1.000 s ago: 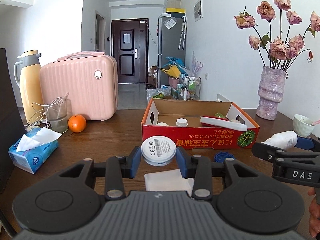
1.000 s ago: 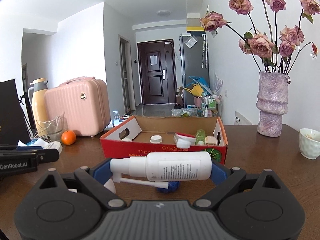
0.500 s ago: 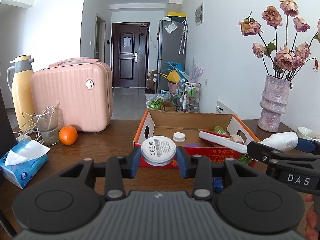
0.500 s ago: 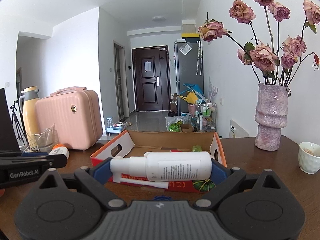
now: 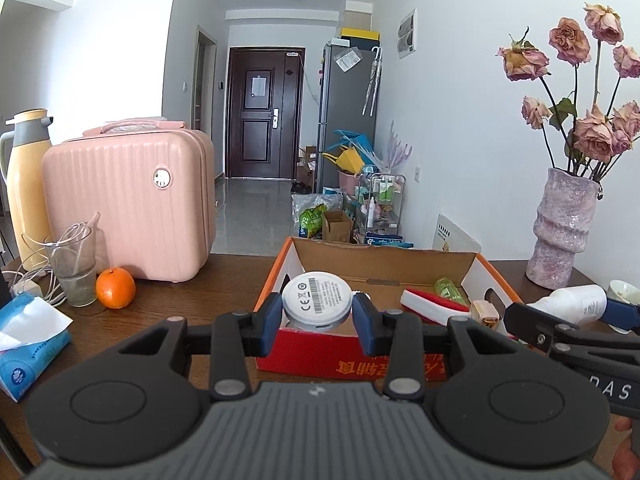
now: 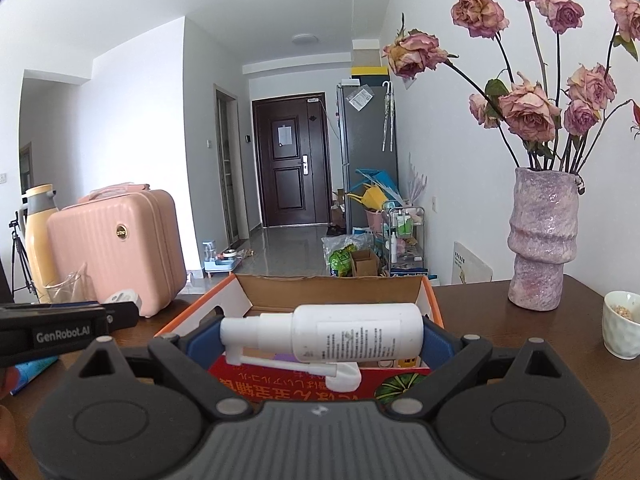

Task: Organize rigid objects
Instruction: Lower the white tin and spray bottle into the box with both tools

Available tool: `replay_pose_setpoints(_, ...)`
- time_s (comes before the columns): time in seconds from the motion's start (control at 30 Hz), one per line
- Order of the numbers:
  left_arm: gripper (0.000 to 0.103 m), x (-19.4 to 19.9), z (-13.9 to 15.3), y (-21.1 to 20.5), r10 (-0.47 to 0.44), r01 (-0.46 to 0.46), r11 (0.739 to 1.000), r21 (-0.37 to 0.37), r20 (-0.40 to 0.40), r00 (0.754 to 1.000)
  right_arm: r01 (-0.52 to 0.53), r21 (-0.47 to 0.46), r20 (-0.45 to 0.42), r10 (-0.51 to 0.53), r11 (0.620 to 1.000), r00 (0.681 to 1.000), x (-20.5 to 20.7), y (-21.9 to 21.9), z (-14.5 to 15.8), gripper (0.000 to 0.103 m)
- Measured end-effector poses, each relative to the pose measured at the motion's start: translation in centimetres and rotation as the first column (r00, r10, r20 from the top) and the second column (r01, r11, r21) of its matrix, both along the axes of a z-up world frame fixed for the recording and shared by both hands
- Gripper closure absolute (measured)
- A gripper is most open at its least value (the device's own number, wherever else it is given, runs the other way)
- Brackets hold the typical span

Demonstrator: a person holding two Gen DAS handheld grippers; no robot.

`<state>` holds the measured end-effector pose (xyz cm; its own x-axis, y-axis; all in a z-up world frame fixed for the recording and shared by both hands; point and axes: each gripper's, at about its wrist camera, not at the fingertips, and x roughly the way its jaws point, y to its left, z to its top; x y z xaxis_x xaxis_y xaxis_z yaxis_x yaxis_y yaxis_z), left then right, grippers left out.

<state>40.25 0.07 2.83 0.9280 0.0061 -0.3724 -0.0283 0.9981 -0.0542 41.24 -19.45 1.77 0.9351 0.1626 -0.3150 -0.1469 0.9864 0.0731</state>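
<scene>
Glossy wood table [image 5: 192, 300] — matt cardboard box [image 5: 384, 264], smooth white plastic spray bottle [image 6: 356, 332].

A home is showing ahead: front door [image 5: 265, 112], fridge [image 5: 347, 116], suitcase [image 5: 128, 200] and vase [image 5: 564, 224] on a table [image 5: 192, 292].

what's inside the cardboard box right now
In the cardboard box: a red and white packet, a green bottle, a small cream item. The held round white device hides the left part.

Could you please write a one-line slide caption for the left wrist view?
Left gripper carrying a round white device toward the open red cardboard box on the wooden table.
</scene>
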Motion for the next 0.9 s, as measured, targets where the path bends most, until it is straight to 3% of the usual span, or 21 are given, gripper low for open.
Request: replay_pose_setpoints(0.9, 0.064, 9.3, -0.5, -0.6, -0.01, 0.01, 1.0, -0.006, -0.015, 1.0, 0.056, -0.004, -0.036, -0.056, 0.998, 0.998, 9.1, -0.4, -1.3, 0.006)
